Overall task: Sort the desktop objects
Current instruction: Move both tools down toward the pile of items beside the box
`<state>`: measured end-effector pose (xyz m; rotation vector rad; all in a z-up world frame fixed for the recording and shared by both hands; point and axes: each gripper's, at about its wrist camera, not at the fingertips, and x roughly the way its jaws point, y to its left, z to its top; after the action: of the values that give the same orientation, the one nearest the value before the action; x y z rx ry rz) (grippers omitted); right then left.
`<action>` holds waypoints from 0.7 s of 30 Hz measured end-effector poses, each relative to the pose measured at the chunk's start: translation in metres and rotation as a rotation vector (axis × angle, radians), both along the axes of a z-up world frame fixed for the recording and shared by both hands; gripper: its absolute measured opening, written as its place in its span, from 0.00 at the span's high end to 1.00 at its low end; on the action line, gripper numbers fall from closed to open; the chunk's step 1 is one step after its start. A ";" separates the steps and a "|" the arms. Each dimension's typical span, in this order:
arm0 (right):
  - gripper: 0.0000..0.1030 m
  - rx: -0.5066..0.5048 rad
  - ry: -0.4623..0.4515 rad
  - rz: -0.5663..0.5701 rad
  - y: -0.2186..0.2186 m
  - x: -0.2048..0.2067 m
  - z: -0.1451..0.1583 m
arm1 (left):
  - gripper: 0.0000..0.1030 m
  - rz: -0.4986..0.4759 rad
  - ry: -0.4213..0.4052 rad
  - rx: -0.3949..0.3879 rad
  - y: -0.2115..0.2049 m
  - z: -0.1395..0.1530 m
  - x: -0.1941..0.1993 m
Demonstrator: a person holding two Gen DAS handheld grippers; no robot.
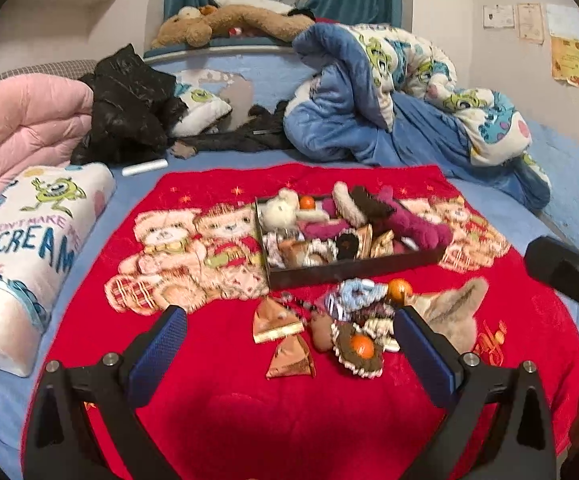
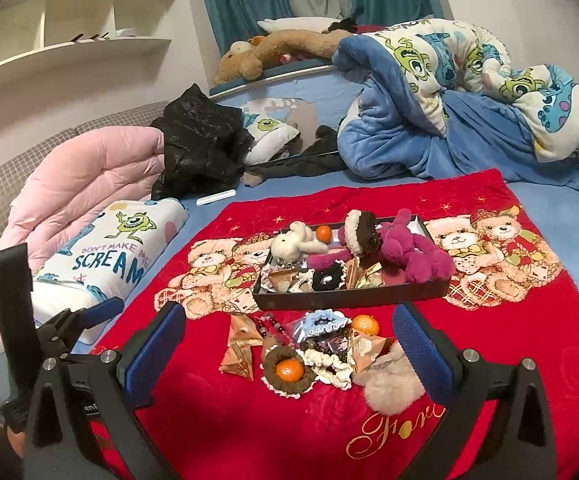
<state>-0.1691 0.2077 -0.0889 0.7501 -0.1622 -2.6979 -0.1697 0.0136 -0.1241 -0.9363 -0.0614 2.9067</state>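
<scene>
A loose heap of small things is lying on the red blanket [image 2: 529, 360] just in front of the dark tray [image 2: 349, 298]: a brown scrunchie [image 2: 287, 376] cradling a tangerine [image 2: 289, 369], a blue scrunchie [image 2: 323, 320], gold packets [image 1: 279, 322] and a beige furry piece [image 2: 393, 384]. The tray is holding a magenta plush [image 2: 413, 254] and a cream plush [image 2: 293, 246]. Both the left gripper [image 1: 289, 344] and right gripper [image 2: 289, 344] are hovering with jaws spread apart, gripping nothing

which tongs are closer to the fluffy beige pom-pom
Right. The fluffy beige pom-pom lies against the right tongs' right finger, low in their view; the left tongs hover off toward its left.
</scene>
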 end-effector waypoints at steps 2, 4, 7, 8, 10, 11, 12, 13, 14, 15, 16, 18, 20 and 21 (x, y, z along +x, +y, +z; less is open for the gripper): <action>0.00 0.002 0.001 0.003 0.001 -0.002 -0.007 | 0.00 -0.004 -0.010 -0.003 0.001 -0.010 -0.003; 0.00 -0.008 -0.010 0.009 0.002 -0.005 -0.017 | 0.00 -0.007 -0.021 -0.001 0.001 -0.021 -0.008; 0.00 -0.026 -0.031 0.016 0.004 -0.010 -0.034 | 0.00 -0.012 -0.038 -0.001 -0.001 -0.035 -0.018; 0.00 -0.025 -0.036 0.023 0.003 -0.011 -0.039 | 0.00 -0.012 -0.054 -0.001 -0.001 -0.042 -0.023; 0.00 -0.002 -0.058 0.035 0.000 -0.016 -0.051 | 0.00 -0.017 -0.079 -0.005 -0.001 -0.052 -0.032; 0.00 0.014 -0.070 0.036 -0.002 -0.019 -0.057 | 0.00 -0.019 -0.089 -0.013 -0.001 -0.057 -0.036; 0.00 0.023 -0.077 0.036 -0.003 -0.021 -0.063 | 0.00 -0.018 -0.095 -0.026 0.000 -0.061 -0.040; 0.00 0.030 -0.087 0.032 -0.003 -0.025 -0.068 | 0.00 -0.018 -0.100 -0.038 0.001 -0.064 -0.044; 0.00 0.031 -0.094 0.030 -0.002 -0.028 -0.072 | 0.00 -0.021 -0.112 -0.043 0.001 -0.070 -0.049; 0.02 0.030 -0.101 0.029 -0.001 -0.032 -0.076 | 0.00 -0.023 -0.121 -0.044 0.001 -0.073 -0.052; 0.04 0.026 -0.110 0.029 -0.001 -0.037 -0.080 | 0.00 -0.022 -0.126 -0.045 0.001 -0.077 -0.056; 0.07 0.021 -0.134 0.028 0.001 -0.048 -0.088 | 0.00 -0.025 -0.137 -0.049 0.002 -0.083 -0.063; 0.10 0.030 -0.142 0.023 0.003 -0.059 -0.092 | 0.00 -0.031 -0.148 -0.063 0.003 -0.089 -0.069; 0.11 0.037 -0.144 0.025 0.002 -0.065 -0.093 | 0.00 -0.033 -0.155 -0.068 0.003 -0.092 -0.072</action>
<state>-0.2341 0.2101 -0.1820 0.9524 -0.1364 -2.6297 -0.2413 0.0165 -0.2162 -1.1605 0.0427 2.8178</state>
